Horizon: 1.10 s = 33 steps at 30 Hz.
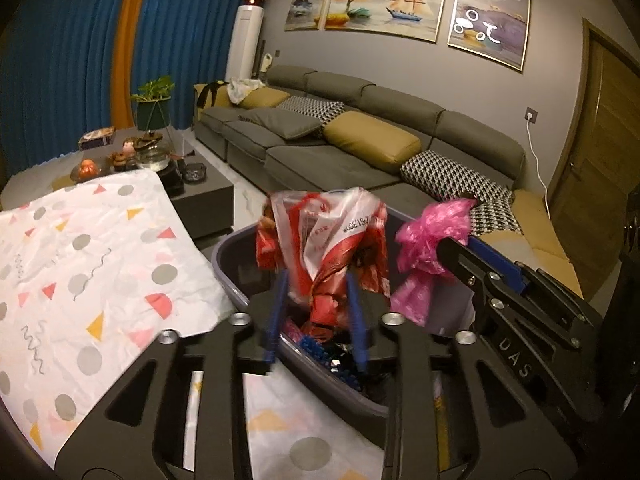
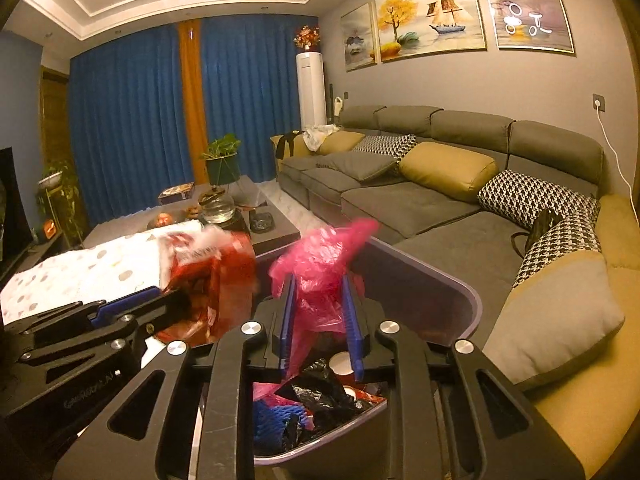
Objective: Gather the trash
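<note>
While both hover over the grey bin (image 2: 460,280), the left hand-held gripper (image 1: 316,280) has its jaws parted around a red-and-white plastic bag (image 1: 332,240), pads apparently not pressing. The right hand-held gripper (image 2: 318,280) pinches a pink plastic bag (image 2: 320,256). Trash (image 2: 320,400) fills the bin beside the patterned desk (image 1: 80,260).

Red-white bag (image 1: 328,240), pink bag (image 2: 320,264), over bin (image 2: 460,292)

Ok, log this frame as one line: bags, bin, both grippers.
left gripper: red-and-white bag between fingers, over bin | right gripper: pink bag between fingers, over bin | bin: already holds trash
</note>
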Motion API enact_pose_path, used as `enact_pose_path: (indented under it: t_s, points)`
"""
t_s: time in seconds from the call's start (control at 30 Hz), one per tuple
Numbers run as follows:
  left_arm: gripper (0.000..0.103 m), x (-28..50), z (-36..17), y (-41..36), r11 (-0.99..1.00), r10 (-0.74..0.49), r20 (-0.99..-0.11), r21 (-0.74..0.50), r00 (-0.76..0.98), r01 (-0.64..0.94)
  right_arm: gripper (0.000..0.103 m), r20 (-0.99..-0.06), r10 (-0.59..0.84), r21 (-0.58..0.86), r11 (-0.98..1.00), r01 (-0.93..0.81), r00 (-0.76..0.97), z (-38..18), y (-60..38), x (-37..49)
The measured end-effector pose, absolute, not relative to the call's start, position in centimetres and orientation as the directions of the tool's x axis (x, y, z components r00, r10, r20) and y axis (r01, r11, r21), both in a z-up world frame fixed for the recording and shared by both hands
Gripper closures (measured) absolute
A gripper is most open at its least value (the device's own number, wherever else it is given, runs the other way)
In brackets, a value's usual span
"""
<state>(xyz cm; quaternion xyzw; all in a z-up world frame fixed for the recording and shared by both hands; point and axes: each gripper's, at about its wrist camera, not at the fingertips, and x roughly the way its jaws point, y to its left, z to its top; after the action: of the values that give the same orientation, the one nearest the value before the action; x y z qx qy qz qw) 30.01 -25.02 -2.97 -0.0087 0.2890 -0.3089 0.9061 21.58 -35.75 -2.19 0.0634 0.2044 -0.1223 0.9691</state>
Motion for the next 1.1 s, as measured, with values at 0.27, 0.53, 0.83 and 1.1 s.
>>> enact_pose_path:
  t_s: [0.27,0.53,0.83,1.1]
  points:
    - [0.029,29.4,-3.1,-23.4,0.839,-0.53,-0.497,-0.185,0.687,0.512,0.06,-0.409,-0.22,0.092,0.956,0.28,0.886,-2.1,-36.4,21.1]
    - [0.007,26.1,-2.7,-19.7,0.899,-0.422,-0.464,-0.105,0.779,0.425,0.017,-0.392,-0.244,0.079,0.952,0.296,0.887,-1.7,-34.8,19.1]
    - [0.006,20.6,-2.2,-15.0,0.945,-0.304,-0.462,-0.034,0.833,0.326,0.006,-0.411,-0.241,0.042,0.958,0.283,0.879,-1.6,-31.7,16.8]
    - [0.006,16.5,-0.8,-10.9,0.969,-0.225,-0.441,-0.013,0.869,0.245,0.006,-0.377,-0.223,0.042,0.966,0.257,0.899,0.0,-28.4,13.6]
